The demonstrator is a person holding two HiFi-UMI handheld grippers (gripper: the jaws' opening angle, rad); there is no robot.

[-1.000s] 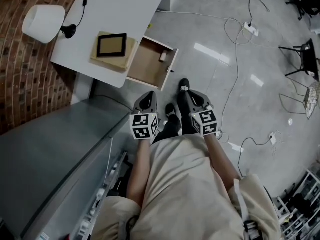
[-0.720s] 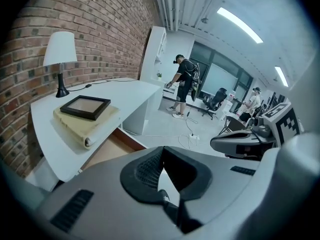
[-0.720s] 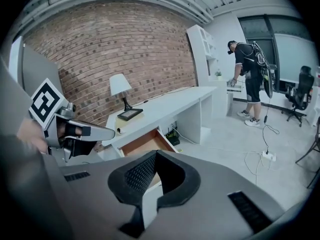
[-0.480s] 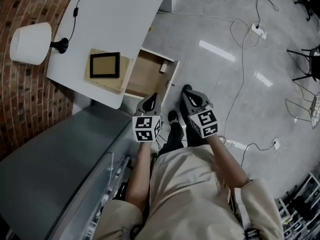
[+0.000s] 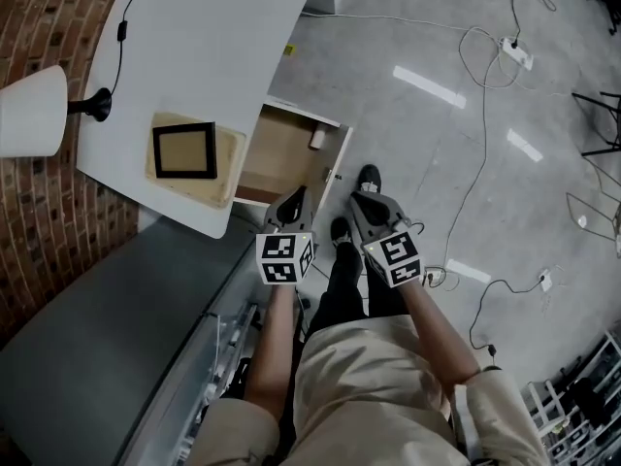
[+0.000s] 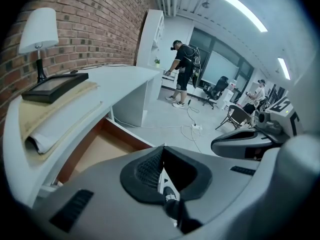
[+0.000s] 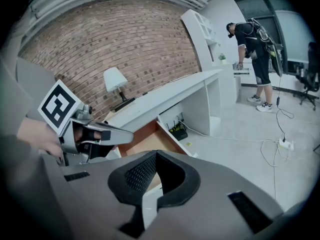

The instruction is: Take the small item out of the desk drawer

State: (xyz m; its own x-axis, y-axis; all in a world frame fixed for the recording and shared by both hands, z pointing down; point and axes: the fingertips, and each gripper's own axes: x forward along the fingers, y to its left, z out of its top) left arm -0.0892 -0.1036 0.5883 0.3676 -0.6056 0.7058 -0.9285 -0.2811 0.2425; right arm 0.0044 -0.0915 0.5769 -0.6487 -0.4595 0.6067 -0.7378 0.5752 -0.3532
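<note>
White-topped table (image 5: 213, 47) carries an open drawer (image 5: 277, 158) with a brown wooden floor, pulled out toward the person. The small item (image 5: 316, 139), pale and too small to identify, lies in the far corner of that drawer, close to the front panel and the side wall; whether it touches either cannot be told. Hazard 1: the corner position leaves little room around the item, so a claw entering at a slant may strike the drawer wall or front panel, or push the item along the floor instead of enclosing it. Hazard 2: neither claw is ready to receive anything, so contact made before the jaws are spread would knock the item over or drive it deeper into the corner. Hazard 3: a picture frame (image 5: 184, 150) on a tan pad lies at the table edge directly above the drawer, and a claw lifted carelessly out of the drawer could catch that edge. Hazard 4: cables (image 5: 475, 115) trail over the floor (image 5: 417, 27) to the right of the person, a risk when stepping closer. Left claw (image 5: 293, 198): jaws fully together, holding nothing, hovering just short of the near end of the drawer, well apart from the item. Right claw (image 5: 363, 202): jaws meeting at the tips, holding nothing, beside the left claw and above the floor just outside the drawer front.
</note>
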